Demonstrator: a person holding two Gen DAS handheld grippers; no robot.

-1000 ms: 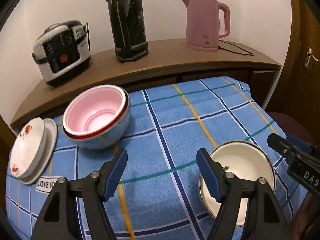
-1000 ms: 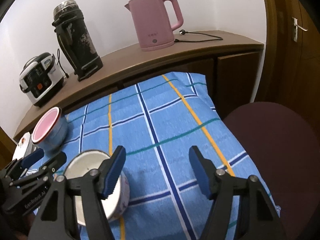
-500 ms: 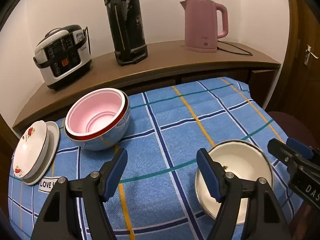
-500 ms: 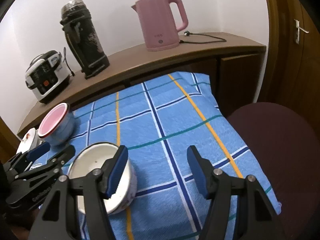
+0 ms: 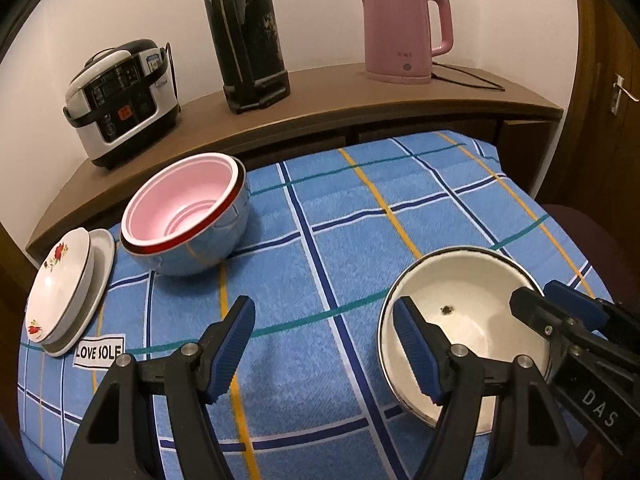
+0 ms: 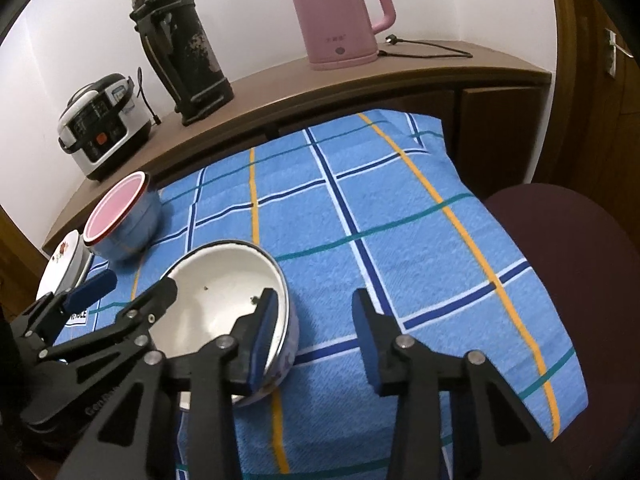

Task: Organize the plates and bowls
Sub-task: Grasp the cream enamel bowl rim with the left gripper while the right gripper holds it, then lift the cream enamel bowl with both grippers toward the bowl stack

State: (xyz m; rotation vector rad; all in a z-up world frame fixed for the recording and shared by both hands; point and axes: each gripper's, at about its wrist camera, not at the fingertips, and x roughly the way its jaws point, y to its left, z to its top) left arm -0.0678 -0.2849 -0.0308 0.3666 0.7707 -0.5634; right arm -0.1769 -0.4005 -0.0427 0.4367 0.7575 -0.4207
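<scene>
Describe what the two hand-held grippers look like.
Both look alike. The left hand-held gripper has black, angular plastic arms with triangular cut-outs and silver pivot screws, ending in blue ribbed pads. The right hand-held gripper has the same black frame and blue pads; white lettering, only partly readable, marks its side in the left view.

My left wrist camera looks down steeply along its tongs (image 5: 324,344) at the blue checked cloth (image 5: 344,216), close in, facing the wooden shelf (image 5: 320,100). My right wrist camera does likewise from further right. Both share the white enamel bowl (image 5: 472,320), pink-lined bowl (image 5: 188,212) and pink kettle (image 5: 400,28)
</scene>
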